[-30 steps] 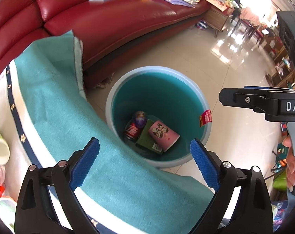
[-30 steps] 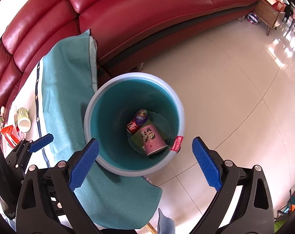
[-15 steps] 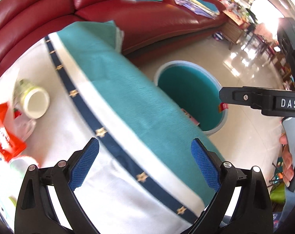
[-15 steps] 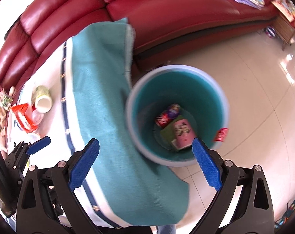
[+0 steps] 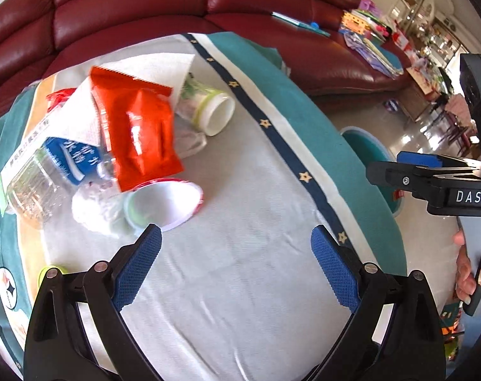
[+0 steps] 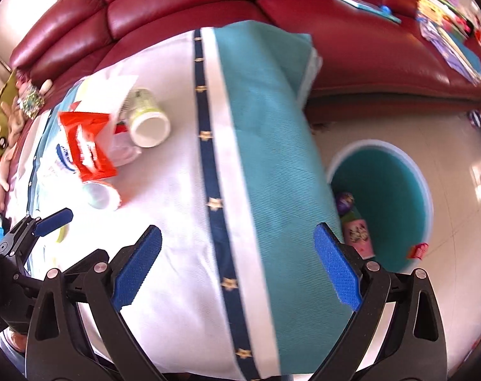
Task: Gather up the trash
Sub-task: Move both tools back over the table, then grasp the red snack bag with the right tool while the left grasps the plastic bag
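Note:
Trash lies in a heap on the table: an orange snack wrapper [image 5: 138, 133], a clear plastic bottle [image 5: 46, 174] with a blue label, a white napkin [image 5: 119, 95], a green-rimmed cup [image 5: 208, 111] on its side, and a red-rimmed cup [image 5: 164, 203]. My left gripper [image 5: 235, 268] is open, empty, just short of the red-rimmed cup. My right gripper [image 6: 237, 265] hangs open and empty over the table's teal edge. The teal bin [image 6: 393, 171] stands on the floor to the right, holding a pink cup [image 6: 358, 238] and other trash. The wrapper [image 6: 88, 146] and green-rimmed cup [image 6: 148, 120] also show in the right wrist view.
A white and teal tablecloth [image 5: 240, 285] covers the table. A red leather sofa [image 5: 145, 3] runs behind it, with books and papers [image 5: 370, 44] on its seat. A hand [image 5: 469, 273] holds the right gripper's handle. Tiled floor [image 6: 447, 146] surrounds the bin.
Both grippers have swung left from above the bin to over the table. The trash heap has come into the left wrist view; the bin has slid to the right edge.

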A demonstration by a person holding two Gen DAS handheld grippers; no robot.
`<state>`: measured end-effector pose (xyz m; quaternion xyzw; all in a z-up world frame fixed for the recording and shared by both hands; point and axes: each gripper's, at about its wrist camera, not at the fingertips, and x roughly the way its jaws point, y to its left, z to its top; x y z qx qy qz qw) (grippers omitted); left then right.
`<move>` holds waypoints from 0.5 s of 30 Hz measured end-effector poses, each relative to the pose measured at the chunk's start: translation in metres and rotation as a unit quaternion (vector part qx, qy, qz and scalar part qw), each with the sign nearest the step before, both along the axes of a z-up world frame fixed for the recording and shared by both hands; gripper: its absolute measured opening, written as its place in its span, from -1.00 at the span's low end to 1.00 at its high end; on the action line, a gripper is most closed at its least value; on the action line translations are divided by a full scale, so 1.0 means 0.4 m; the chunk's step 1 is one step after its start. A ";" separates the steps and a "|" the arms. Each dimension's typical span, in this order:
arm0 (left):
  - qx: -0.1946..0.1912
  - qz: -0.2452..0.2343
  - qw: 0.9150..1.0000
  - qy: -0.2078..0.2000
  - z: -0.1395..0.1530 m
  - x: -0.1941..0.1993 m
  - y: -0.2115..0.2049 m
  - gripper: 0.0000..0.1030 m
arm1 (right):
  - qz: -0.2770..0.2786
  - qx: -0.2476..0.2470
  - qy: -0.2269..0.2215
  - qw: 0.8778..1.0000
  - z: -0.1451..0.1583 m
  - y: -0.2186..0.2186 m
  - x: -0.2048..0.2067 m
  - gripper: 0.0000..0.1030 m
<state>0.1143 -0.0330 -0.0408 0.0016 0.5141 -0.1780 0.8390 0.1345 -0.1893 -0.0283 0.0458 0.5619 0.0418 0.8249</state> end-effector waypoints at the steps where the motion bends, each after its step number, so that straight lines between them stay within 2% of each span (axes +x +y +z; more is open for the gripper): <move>1: -0.002 0.008 1.000 -0.002 0.000 0.000 0.032 0.85 | 0.006 0.000 0.000 1.000 0.001 0.025 0.008 0.79; 8: -0.004 0.062 0.998 -0.011 -0.015 0.010 0.224 0.85 | 0.052 0.013 -0.006 0.999 0.010 0.199 0.067 0.79; 15: -0.012 0.088 0.996 -0.005 -0.040 0.018 0.334 0.85 | 0.081 0.024 -0.008 0.996 -0.008 0.339 0.131 0.79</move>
